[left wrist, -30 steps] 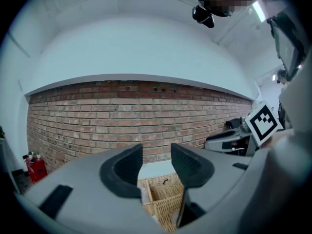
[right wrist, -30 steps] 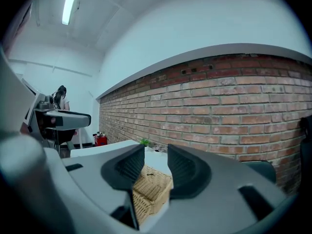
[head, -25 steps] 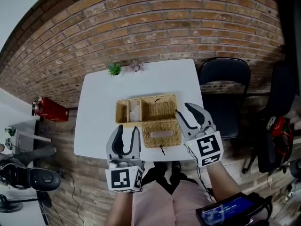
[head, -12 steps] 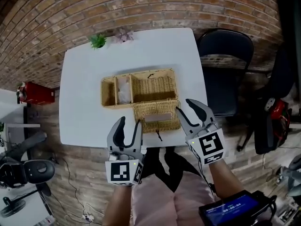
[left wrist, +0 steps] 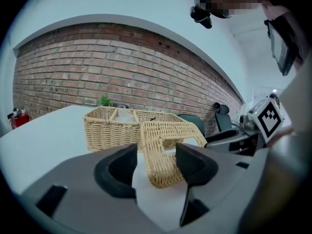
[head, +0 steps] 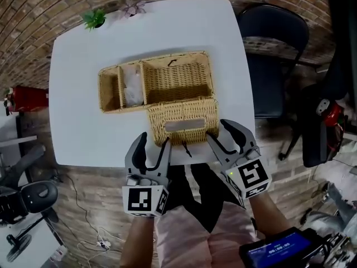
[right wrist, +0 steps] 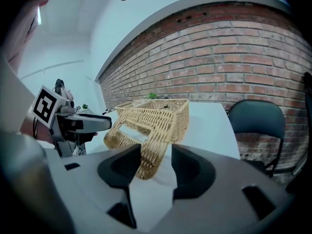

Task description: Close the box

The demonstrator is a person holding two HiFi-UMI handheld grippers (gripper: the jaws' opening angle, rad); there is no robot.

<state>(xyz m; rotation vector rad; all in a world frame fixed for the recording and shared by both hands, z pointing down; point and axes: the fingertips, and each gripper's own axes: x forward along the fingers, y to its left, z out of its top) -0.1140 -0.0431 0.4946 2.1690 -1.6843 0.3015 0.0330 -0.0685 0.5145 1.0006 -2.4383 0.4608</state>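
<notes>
A wicker box (head: pixel 156 78) with several compartments stands on the white table (head: pixel 72 116). Its wicker lid (head: pixel 182 120) hangs open toward me, tilted down to the table's near edge. My left gripper (head: pixel 153 144) is at the lid's near left corner and my right gripper (head: pixel 220 130) at its near right corner. In the left gripper view the lid (left wrist: pixel 168 143) shows in the gap of the left gripper (left wrist: pixel 156 164), in front of the box (left wrist: pixel 112 128). In the right gripper view the lid (right wrist: pixel 141 126) shows beyond the right gripper (right wrist: pixel 155 165). Both pairs of jaws have just been opening and press on nothing.
A black chair (head: pixel 273 43) stands at the table's right side. Two small plants (head: pixel 93 18) sit at the far edge by the brick wall. A red extinguisher (head: pixel 25 98) stands on the floor at left. Something pale lies in a small compartment (head: pixel 133 91).
Both grippers have come down from wall height to the table's near edge, close to the lid's corners. Their jaws stand wider than before.
</notes>
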